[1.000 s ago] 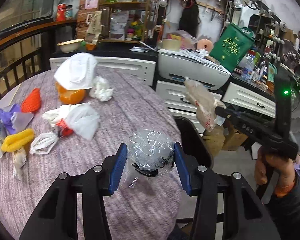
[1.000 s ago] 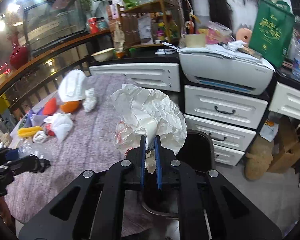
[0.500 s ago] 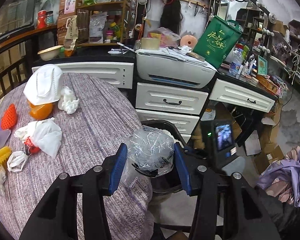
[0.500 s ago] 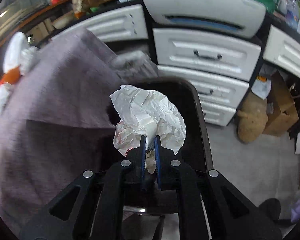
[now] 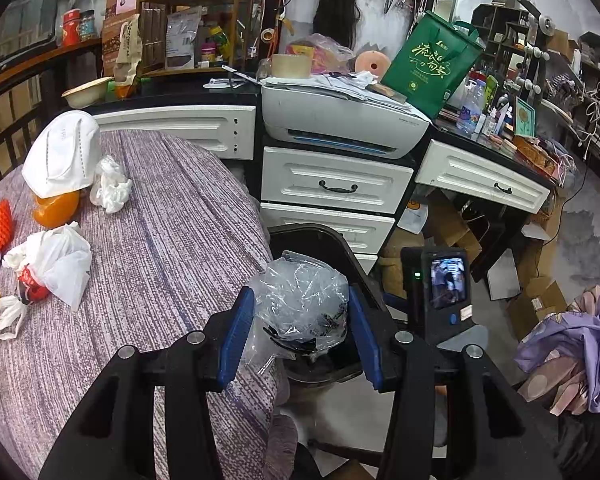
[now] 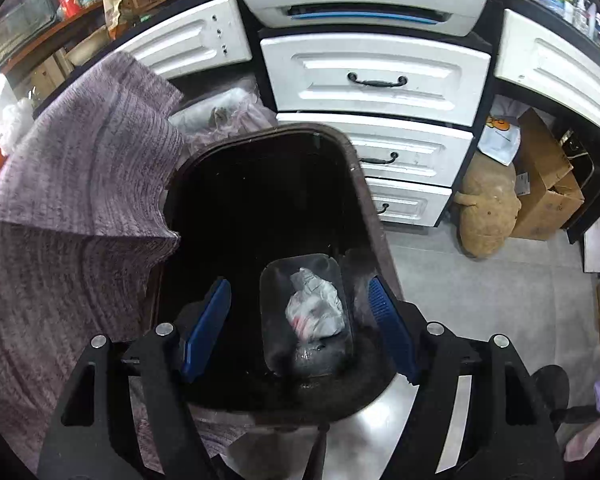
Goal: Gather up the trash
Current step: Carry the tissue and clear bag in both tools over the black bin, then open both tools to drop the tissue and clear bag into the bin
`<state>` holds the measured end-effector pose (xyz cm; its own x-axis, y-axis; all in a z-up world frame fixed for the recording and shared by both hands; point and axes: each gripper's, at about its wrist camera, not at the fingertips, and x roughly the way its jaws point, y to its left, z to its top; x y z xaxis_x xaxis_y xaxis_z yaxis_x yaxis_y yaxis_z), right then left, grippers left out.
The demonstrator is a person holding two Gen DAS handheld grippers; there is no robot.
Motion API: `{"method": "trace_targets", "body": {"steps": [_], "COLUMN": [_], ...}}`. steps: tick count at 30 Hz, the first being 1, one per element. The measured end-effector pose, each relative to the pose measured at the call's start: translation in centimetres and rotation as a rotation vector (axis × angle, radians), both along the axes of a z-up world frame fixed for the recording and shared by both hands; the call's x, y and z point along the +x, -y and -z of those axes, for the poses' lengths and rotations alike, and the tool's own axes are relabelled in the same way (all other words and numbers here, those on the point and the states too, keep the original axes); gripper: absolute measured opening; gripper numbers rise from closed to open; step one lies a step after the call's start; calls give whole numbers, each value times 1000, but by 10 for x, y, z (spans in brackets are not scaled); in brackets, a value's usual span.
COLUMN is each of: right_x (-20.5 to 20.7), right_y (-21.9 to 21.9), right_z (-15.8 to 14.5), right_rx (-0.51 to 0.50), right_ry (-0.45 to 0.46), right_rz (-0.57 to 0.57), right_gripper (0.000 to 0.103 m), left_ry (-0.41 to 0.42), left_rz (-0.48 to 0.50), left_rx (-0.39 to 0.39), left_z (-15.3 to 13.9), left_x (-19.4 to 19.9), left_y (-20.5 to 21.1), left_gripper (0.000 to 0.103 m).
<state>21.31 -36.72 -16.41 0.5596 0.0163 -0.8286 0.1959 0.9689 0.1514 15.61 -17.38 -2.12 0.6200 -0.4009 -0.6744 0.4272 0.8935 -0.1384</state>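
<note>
Below my right gripper (image 6: 298, 326), just opened, crumpled paper (image 6: 314, 308) lies binned; left gripper (image 5: 302, 330) clasps the plastic wad (image 5: 302, 300) (release squarely above bin (image 5: 320, 236)).

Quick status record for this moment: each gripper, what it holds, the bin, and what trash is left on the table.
left gripper: shut on crumpled clear plastic bag, over the table edge beside the bin
right gripper: open, jaws have just been opening, nothing between them, above the bin
bin: black, open, on the floor by the white drawers
crumpled paper wad: lying inside the bin
left on table: white face mask, white tissue, white plastic bag, orange item
</note>
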Motion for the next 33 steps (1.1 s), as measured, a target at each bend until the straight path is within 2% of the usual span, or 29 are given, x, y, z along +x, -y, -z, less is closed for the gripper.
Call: {"method": "trace_targets", "body": {"steps": [5, 12, 14, 24, 33], "right_x": [-24, -64, -75, -118, -130], "right_y": [8, 38, 48, 82, 94], "right_z": [-26, -55, -60, -71, -65], "right_rx": [-26, -55, -59, -32, -28], "right_ry": [70, 141, 153, 180, 161], "right_rz": [14, 99, 126, 223, 262], "right_gripper": [74, 75, 81, 82, 82], "left_ry": [-16, -65, -84, -178, -220], "left_rz": [24, 76, 87, 113, 113], "left_rx": [-4, 13, 18, 140, 207], "left_z": [6, 19, 24, 69, 100], "left_x": [7, 21, 24, 48, 56], "left_y": [7, 37, 47, 100, 119], "left_gripper": [48, 48, 48, 48, 50]}}
